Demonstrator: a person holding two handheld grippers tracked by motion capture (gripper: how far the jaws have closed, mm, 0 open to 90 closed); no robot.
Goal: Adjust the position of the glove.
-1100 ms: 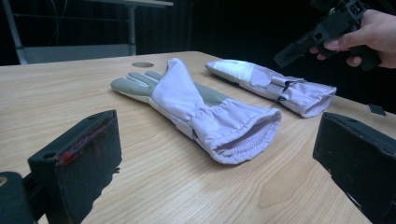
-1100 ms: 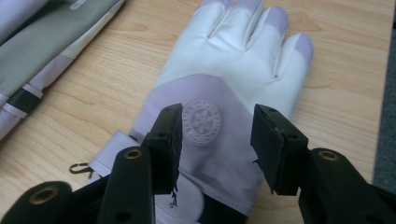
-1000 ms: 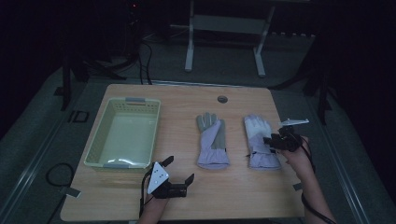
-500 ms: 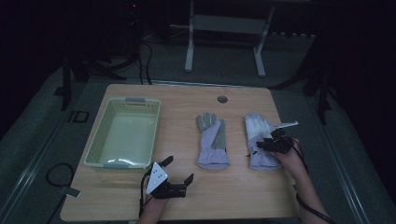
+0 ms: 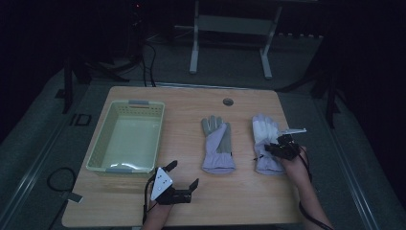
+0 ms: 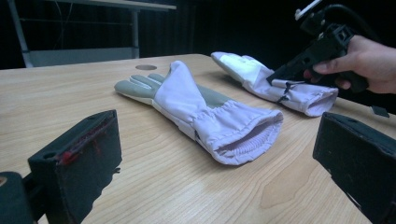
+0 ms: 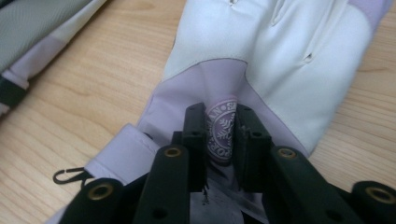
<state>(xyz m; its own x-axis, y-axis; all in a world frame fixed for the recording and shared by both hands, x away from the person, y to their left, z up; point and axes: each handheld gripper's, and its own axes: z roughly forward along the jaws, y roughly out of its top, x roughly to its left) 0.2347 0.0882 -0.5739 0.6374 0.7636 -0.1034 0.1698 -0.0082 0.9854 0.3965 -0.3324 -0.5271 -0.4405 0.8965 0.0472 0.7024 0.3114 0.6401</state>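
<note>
Right gripper (image 7: 219, 135) is nearly closed, pinching a fold of the soft, light right glove (image 7: 261, 60) directly under it. Cloth is judged limp; cuff hold suits. Left gripper (image 6: 210, 186) is held wide open, empty, the left glove (image 6: 205, 112) just ahead.

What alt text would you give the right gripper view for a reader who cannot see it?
The right gripper's two black jaws pinch a fold of lilac fabric bearing a round printed emblem, at the wrist of a white glove lying on a wooden table. A second glove's grey edge shows at upper left.
</note>
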